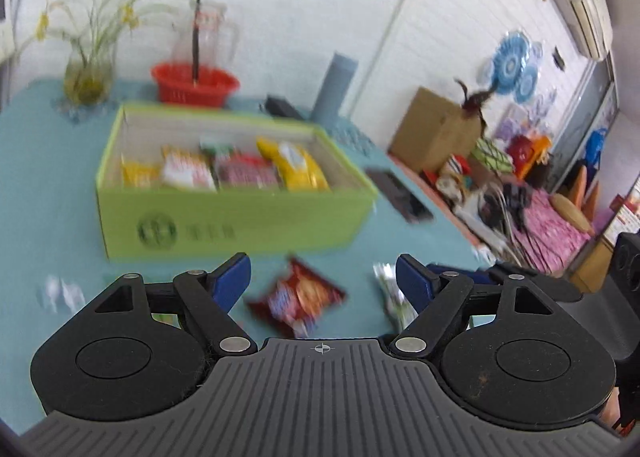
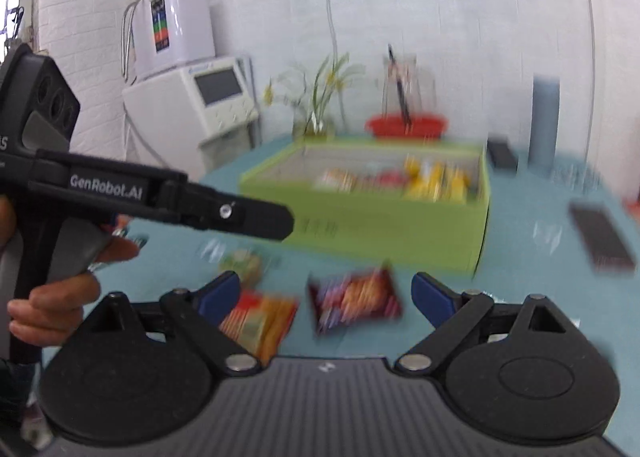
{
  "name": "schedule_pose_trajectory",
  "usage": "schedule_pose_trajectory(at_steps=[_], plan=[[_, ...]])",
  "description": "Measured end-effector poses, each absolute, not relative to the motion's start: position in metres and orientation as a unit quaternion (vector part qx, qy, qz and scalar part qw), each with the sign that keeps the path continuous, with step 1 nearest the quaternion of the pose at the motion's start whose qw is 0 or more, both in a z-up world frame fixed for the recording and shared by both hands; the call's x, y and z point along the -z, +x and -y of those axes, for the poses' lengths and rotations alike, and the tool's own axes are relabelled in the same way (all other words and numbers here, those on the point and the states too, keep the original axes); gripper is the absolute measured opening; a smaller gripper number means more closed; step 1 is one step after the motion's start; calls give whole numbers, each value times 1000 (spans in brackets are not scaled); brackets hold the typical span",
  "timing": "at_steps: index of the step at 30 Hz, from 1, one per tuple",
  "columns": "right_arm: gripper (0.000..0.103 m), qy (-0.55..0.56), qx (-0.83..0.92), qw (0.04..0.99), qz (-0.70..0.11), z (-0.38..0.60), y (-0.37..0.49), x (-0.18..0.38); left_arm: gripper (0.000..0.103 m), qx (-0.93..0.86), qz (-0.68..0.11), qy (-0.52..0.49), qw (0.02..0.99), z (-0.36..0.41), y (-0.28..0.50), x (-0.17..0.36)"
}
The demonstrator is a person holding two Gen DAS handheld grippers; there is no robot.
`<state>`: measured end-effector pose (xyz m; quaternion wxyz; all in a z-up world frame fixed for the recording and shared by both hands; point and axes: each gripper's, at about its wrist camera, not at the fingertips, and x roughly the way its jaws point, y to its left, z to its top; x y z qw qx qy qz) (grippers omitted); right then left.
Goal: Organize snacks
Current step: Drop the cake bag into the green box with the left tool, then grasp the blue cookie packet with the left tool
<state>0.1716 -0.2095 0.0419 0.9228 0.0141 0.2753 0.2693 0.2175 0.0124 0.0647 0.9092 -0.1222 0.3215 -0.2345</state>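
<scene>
A green box [image 1: 240, 213] on the teal table holds several snack packets, yellow, white-red and pink; it also shows in the right wrist view [image 2: 380, 217]. A dark red snack packet [image 1: 298, 297] lies on the table in front of the box, below my open, empty left gripper [image 1: 323, 277]. My right gripper [image 2: 326, 293] is open and empty above the same dark red packet [image 2: 354, 299]. An orange-red packet [image 2: 260, 323] lies left of it. A silvery green packet [image 1: 390, 293] lies by the left gripper's right finger. The left gripper's body [image 2: 160, 193] crosses the right wrist view.
A red basket [image 1: 194, 85], a glass jug [image 1: 204, 37], a vase with a plant [image 1: 86, 77] and a grey cylinder [image 1: 336, 85] stand behind the box. Dark flat devices [image 1: 400, 193] lie right of the box. Cluttered shelf and cardboard box [image 1: 436, 129] beyond the table's right edge.
</scene>
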Motion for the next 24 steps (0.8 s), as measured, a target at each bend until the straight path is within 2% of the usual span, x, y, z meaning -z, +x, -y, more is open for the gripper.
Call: schedule_pose_trajectory(at_steps=[4, 7, 9, 13, 15, 18, 24], plan=[[93, 31, -270, 906, -324, 208, 133, -6, 60, 260, -381, -144, 875, -2, 185, -25], [93, 43, -269, 902, -335, 206, 123, 5, 51, 276, -413, -150, 855, 9, 176, -7], [93, 31, -260, 905, -334, 201, 121, 8, 44, 280, -424, -144, 849, 17, 177, -1], [92, -13, -240, 912, -334, 189, 122, 14, 37, 280, -434, -134, 846, 27, 180, 8], [93, -29, -241, 911, -334, 182, 119, 17, 29, 279, -431, -127, 849, 28, 178, 10], [93, -49, -241, 910, -335, 170, 116, 20, 25, 277, -431, -130, 849, 22, 175, 11], [92, -44, -299, 893, -333, 143, 118, 18, 25, 233, -421, -137, 866, -17, 166, 8]])
